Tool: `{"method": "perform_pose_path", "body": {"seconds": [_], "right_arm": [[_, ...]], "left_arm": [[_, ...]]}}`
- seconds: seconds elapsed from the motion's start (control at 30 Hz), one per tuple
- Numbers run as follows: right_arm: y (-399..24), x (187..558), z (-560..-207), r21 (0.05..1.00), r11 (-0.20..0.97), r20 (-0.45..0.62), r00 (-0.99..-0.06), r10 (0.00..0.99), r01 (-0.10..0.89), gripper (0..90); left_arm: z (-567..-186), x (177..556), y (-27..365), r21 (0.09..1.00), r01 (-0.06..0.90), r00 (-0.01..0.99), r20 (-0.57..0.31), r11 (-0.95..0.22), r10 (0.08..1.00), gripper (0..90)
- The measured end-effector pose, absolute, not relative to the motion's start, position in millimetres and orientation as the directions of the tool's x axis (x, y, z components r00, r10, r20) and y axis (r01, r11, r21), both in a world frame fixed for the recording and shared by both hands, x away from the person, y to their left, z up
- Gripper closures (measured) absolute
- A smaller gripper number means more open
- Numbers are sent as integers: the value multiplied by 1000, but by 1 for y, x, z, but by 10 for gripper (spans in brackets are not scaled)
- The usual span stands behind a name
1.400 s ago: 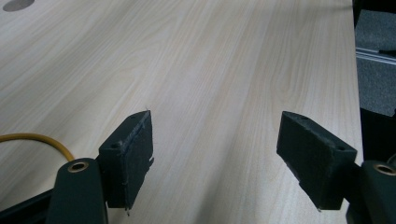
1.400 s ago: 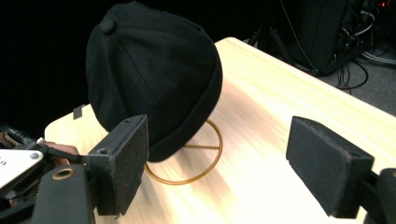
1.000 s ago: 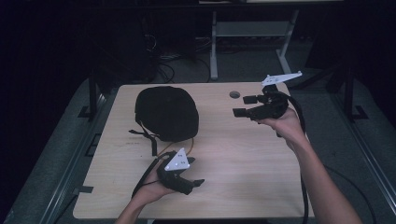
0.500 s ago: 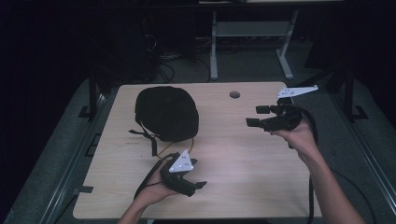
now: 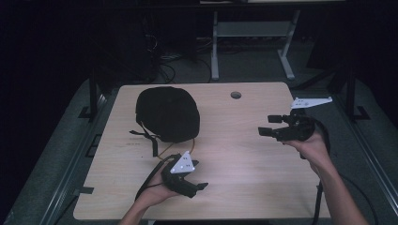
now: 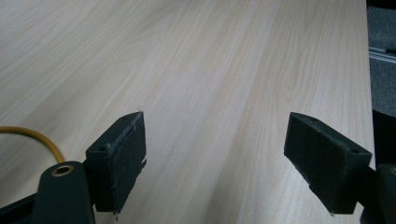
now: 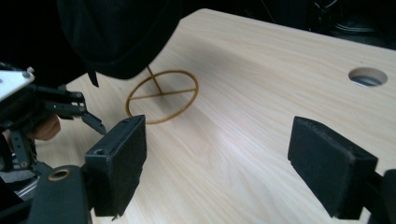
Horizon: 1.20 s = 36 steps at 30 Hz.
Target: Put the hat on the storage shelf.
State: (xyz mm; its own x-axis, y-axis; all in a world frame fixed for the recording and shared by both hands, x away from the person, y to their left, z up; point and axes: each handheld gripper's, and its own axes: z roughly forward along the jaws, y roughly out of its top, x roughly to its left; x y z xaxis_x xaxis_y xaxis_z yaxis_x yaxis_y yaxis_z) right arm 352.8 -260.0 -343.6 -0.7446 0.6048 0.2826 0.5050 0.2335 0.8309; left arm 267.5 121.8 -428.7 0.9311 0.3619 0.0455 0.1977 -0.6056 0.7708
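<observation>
With both grippers' fingers wide and empty, I risk my left gripper (image 5: pixel 199 186) snagging the black bag's (image 5: pixel 167 112) strap (image 5: pixel 151 140) and dragging it across the bench (image 5: pixel 244 154).

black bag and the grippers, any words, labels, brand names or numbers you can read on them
None can be read.
black bag: plain dark fabric, no label or logo visible.
left gripper and right gripper: grey plates bear only small dark dots, no lettering.
table: bare wood grain, no print.
</observation>
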Motion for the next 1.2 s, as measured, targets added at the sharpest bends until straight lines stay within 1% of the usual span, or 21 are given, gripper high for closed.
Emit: {"method": "perform_pose_path", "body": {"seconds": [0.27, 0.37, 0.6, 0.83, 1.2], "right_arm": [[-272, 340, -363, 816, 241, 291, -734, 614, 525, 184], [-280, 336, -371, 814, 213, 315, -719, 620, 540, 183], [-290, 330, -382, 807, 200, 328, -702, 632, 556, 181], [-303, 319, -403, 794, 175, 350, -673, 651, 582, 178], [-311, 298, -428, 784, 166, 369, -664, 650, 598, 179]], "left_arm": [[-430, 268, 121, 774, 203, 931, 38, -600, 364, 208], [-431, 269, 121, 768, 208, 930, 37, -606, 366, 207], [-432, 269, 119, 762, 214, 931, 31, -612, 364, 207], [-434, 268, 118, 757, 207, 936, 31, -620, 350, 207], [-435, 266, 116, 755, 200, 940, 32, -624, 340, 206]]}}
